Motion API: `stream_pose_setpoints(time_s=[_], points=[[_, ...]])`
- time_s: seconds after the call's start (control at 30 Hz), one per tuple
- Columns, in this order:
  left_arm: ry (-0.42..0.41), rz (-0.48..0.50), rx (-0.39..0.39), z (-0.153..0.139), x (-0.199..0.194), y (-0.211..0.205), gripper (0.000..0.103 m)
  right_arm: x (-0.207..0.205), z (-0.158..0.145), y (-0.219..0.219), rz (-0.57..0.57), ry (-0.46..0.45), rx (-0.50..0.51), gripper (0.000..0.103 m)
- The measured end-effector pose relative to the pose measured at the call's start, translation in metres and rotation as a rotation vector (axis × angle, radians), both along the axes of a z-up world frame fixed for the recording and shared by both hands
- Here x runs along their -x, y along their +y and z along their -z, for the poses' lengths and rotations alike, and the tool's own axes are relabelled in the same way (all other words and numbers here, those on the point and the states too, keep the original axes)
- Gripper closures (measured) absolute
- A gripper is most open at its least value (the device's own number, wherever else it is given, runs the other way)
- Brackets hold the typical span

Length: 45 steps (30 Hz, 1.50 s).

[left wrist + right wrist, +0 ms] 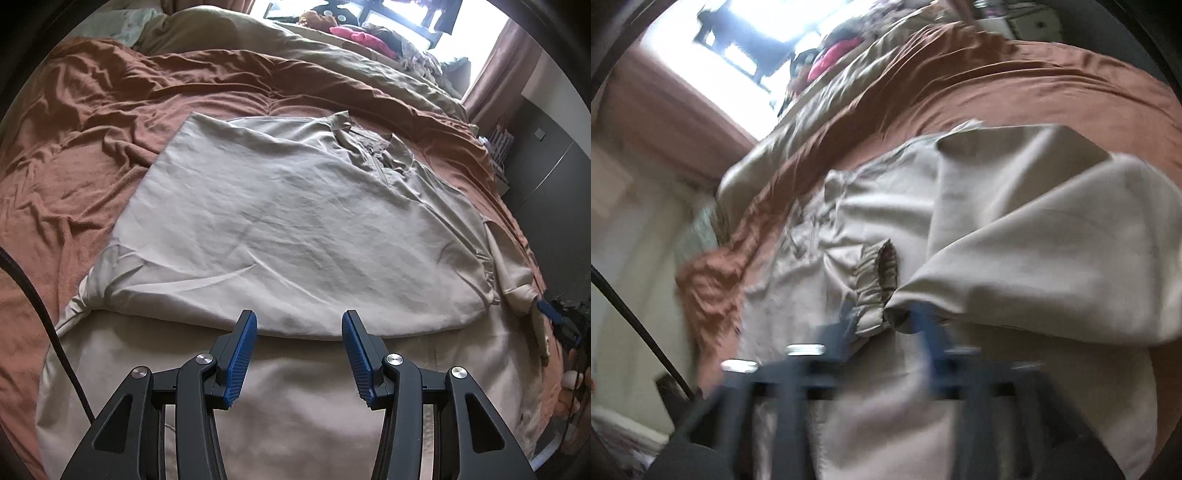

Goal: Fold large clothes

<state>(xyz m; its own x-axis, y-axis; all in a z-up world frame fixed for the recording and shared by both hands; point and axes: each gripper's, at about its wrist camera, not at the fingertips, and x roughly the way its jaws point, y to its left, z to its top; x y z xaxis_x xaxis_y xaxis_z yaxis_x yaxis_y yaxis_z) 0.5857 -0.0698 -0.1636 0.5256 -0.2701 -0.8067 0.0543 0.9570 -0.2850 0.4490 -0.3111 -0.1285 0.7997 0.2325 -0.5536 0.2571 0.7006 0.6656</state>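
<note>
- The right wrist view is smeared by motion blur: the right tool (pixel 886 321) shows only as dark streaks with blue along the fingers, so the fingertips have no sharp edge.
- In that blur a gathered elastic cuff (pixel 877 284) of the beige garment (pixel 1015 251) sits between the blue fingers, which appear closed on it; the exact contact is hard to make out.
- In the left wrist view the right tool (pixel 554 317) is cut off at the right edge, a blue tip at the end of a sleeve (pixel 513 266).
- The left tool (pixel 299 325) is sharp: its blue pads (pixel 242 354) stand wide apart with nothing between them, hovering near the garment's lower folded edge.
- The beige garment (pixel 288 229) lies spread on the bed, over a rust-brown blanket (pixel 92 147); a paler cloth layer (pixel 295 387) lies beneath its near edge, and whether that belongs to the same garment cannot be told.
- It is a light, creased fabric with a collar and short zip (pixel 376 158) toward the far right; its left side is folded in to a straight edge.
- A tan duvet (pixel 295 48) is bunched beyond the blanket.
- A heap of coloured clothes (pixel 362 37) sits by the bright window, detail washed out by glare.
- A black cable (pixel 55 332) crosses the left edge.
</note>
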Motion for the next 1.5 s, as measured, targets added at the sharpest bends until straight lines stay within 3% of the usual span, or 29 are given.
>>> stream_pose_setpoints(time_s=[0.13, 0.3, 0.47, 0.5, 0.53, 0.6, 0.63, 0.7, 0.8, 0.87, 1.1, 1.33, 1.4, 1.5], points=[[-0.002, 0.004, 0.013, -0.002, 0.003, -0.003, 0.053, 0.048, 0.018, -0.031, 0.155, -0.029, -0.135, 0.024], [-0.008, -0.005, 0.026, -0.003, 0.002, -0.006, 0.053, 0.098, 0.049, -0.075, 0.431, 0.03, -0.214, 0.024], [-0.004, -0.043, 0.003, 0.003, -0.017, -0.006, 0.053, 0.094, 0.081, -0.11, 0.524, 0.09, -0.268, 0.025], [0.01, -0.049, 0.014, 0.006, -0.019, -0.004, 0.053, 0.089, 0.086, -0.118, 0.523, 0.081, -0.286, 0.036], [0.02, -0.051, 0.021, 0.009, -0.02, -0.003, 0.053, 0.085, 0.087, -0.124, 0.524, 0.077, -0.285, 0.06], [0.038, -0.055, 0.022, 0.014, -0.023, -0.003, 0.053, 0.077, 0.085, -0.122, 0.529, 0.07, -0.267, 0.089], [0.041, -0.055, 0.018, 0.015, -0.024, -0.003, 0.053, 0.075, 0.077, -0.119, 0.532, 0.042, -0.236, 0.094], [0.045, -0.049, 0.013, 0.016, -0.024, -0.003, 0.053, 0.068, 0.056, -0.102, 0.511, -0.02, -0.154, 0.097], [0.044, -0.057, 0.018, 0.015, -0.022, 0.001, 0.053, 0.05, 0.019, -0.069, 0.42, -0.153, -0.127, 0.098], [0.041, -0.068, 0.037, 0.012, -0.02, 0.006, 0.053, 0.041, -0.012, -0.046, 0.365, -0.215, -0.057, 0.098], [0.027, -0.069, 0.068, 0.004, -0.013, 0.013, 0.053, 0.008, -0.081, 0.055, 0.124, -0.351, 0.111, 0.098], [0.02, -0.086, 0.107, -0.001, -0.01, 0.028, 0.053, -0.034, -0.083, 0.13, -0.053, -0.342, 0.177, 0.098], [0.017, -0.109, 0.115, -0.002, -0.01, 0.037, 0.053, -0.029, -0.074, 0.125, -0.089, -0.323, 0.176, 0.098], [0.021, -0.148, 0.125, -0.001, -0.01, 0.052, 0.053, -0.064, -0.059, 0.125, -0.148, -0.269, 0.177, 0.098]])
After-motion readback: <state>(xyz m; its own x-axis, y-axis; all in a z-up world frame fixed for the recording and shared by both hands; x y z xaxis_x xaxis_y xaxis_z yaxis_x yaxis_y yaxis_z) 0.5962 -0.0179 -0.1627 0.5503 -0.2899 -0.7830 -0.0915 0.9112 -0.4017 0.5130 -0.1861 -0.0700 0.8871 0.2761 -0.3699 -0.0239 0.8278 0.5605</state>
